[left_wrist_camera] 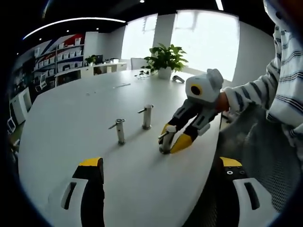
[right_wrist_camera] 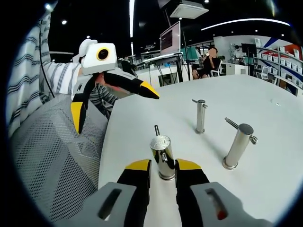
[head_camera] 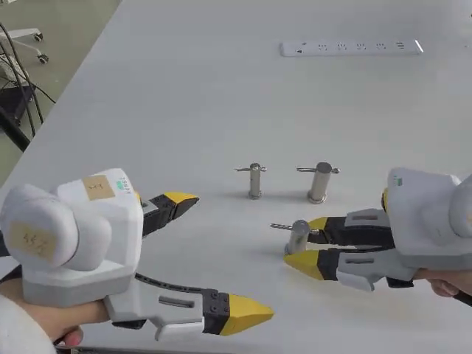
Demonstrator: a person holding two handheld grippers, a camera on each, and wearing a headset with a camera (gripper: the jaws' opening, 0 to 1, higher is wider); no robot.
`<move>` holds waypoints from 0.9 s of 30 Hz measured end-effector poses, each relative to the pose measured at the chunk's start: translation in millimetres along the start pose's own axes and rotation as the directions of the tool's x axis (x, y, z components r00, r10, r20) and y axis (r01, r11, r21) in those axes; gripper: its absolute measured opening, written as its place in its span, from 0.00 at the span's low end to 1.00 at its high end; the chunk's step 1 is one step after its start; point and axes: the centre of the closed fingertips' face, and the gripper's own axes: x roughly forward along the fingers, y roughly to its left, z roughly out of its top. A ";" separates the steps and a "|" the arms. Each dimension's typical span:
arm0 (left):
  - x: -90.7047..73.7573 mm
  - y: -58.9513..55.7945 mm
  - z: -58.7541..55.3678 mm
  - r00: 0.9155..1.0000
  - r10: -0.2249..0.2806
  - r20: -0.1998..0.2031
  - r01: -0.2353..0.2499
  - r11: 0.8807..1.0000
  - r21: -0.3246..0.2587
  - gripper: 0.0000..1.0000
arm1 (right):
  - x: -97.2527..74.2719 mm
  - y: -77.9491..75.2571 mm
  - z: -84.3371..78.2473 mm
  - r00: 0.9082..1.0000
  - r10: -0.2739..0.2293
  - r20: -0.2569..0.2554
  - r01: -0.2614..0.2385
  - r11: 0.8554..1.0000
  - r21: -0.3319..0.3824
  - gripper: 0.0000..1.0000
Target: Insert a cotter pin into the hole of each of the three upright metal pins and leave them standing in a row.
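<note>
The left claw (head_camera: 221, 256) hangs spread wide over the table (head_camera: 184, 110). The right claw (head_camera: 307, 242) pinches the near pin (head_camera: 299, 234) (a cotter (head_camera: 280, 226) through it); two more pins (head_camera: 255, 181) stand upright behind.

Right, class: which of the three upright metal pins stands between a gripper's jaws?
The nearest metal pin, flanked by the right gripper and its yellow tips. The far-left pin and far-right pin behind it stand free.

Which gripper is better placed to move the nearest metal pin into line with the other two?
Right: the right gripper has its jaws on either side of the near pin, seemingly gripping it, while the left gripper hangs open off to the side.
</note>
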 end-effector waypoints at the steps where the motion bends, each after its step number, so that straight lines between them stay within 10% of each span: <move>1: -2.1 0.3 -1.7 1.000 0.007 -0.003 -0.007 1.000 -0.004 0.99 | 0.5 -0.9 0.0 1.000 -0.002 0.002 0.002 1.000 -0.003 0.15; 27: -14.9 3.2 -22.4 0.992 0.095 -0.085 -0.100 0.993 -0.056 0.99 | -6.2 -5.5 3.6 0.998 0.066 0.004 -0.065 0.990 -0.122 0.08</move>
